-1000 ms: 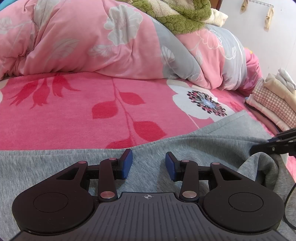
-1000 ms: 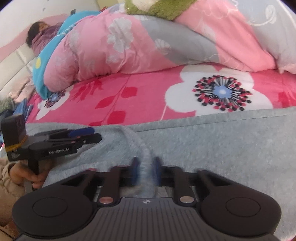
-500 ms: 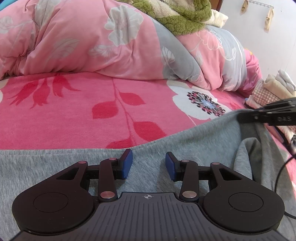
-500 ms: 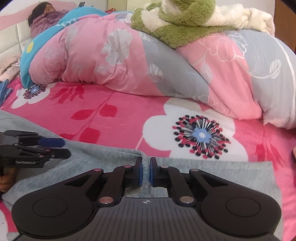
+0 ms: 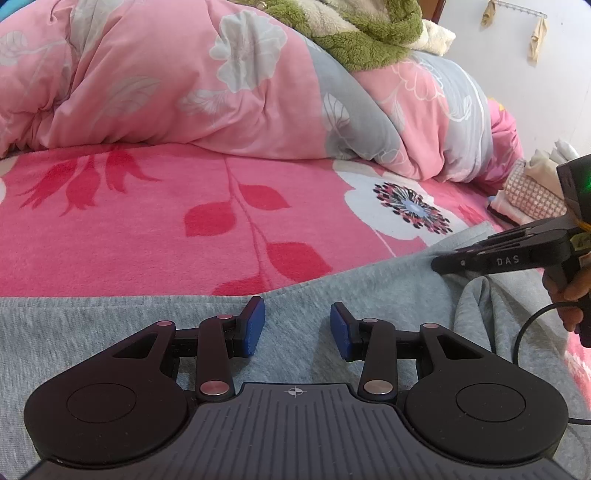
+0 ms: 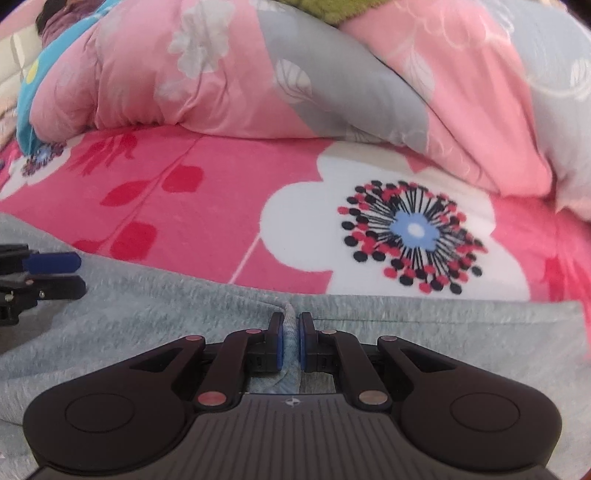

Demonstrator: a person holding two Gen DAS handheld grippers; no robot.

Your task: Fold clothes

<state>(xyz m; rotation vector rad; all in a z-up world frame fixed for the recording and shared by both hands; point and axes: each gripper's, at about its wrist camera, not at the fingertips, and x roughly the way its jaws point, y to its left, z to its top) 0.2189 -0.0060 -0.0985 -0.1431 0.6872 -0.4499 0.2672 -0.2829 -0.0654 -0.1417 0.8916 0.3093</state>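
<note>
Since the earlier frames, the right tool (image 6: 291, 341) had carried its pinched fold of the grey garment (image 6: 155, 325) lower and nearer the white flower on the pink bedspread (image 6: 221, 192), while the left tool (image 5: 297, 326) had stayed put with its blue pads (image 5: 256, 330) spread apart over the cloth, gripping nothing. The grey garment lay spread across the near edge of the bed, filling the 6 o'clock part of both views, with a raised ridge of fabric clamped between the right tool's nearly closed pads. In the left wrist view the right tool appeared at 3 o'clock, a hand (image 5: 567, 295) on its handle, the cloth bunched below it. A pink and grey floral duvet (image 5: 229, 81) was heaped at 12 o'clock, a green fleece (image 5: 362, 33) on top. Folded clothes (image 5: 532, 192) sat stacked at 3 o'clock.
</note>
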